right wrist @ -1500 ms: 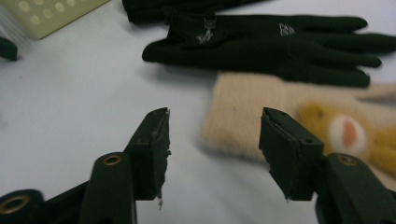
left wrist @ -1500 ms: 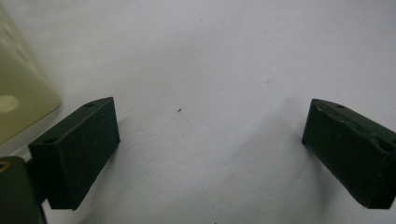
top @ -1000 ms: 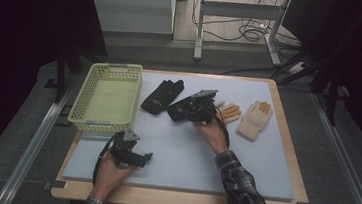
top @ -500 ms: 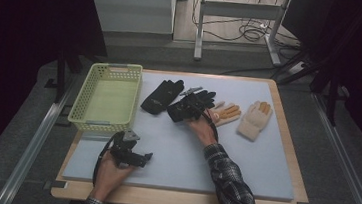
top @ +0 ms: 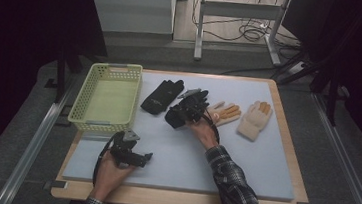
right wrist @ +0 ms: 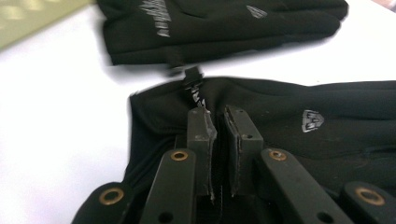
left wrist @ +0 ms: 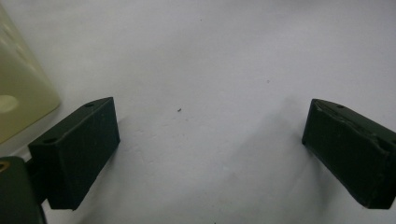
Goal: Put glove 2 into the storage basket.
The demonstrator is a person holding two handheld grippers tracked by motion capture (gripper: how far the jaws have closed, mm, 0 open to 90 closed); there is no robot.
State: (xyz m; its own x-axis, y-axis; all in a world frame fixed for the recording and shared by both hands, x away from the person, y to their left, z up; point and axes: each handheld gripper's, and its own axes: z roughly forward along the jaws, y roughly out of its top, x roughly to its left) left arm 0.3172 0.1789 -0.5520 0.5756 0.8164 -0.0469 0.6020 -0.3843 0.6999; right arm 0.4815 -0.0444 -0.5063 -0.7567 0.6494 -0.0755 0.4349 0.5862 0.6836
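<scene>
Item: black glove, soft knit, light, limp; I am judging it will droop and fold when lifted, not slip.

Left of frame, high view: basket. My left gripper, lower left on the mat, is standing wide open on nothing.

Centre: second black glove, then the item under my right gripper, whose jaws have just been closing and are pinching cuff fabric. Best hold, I judge: cuff edge, bunched.

Right: two tan gloves.
</scene>
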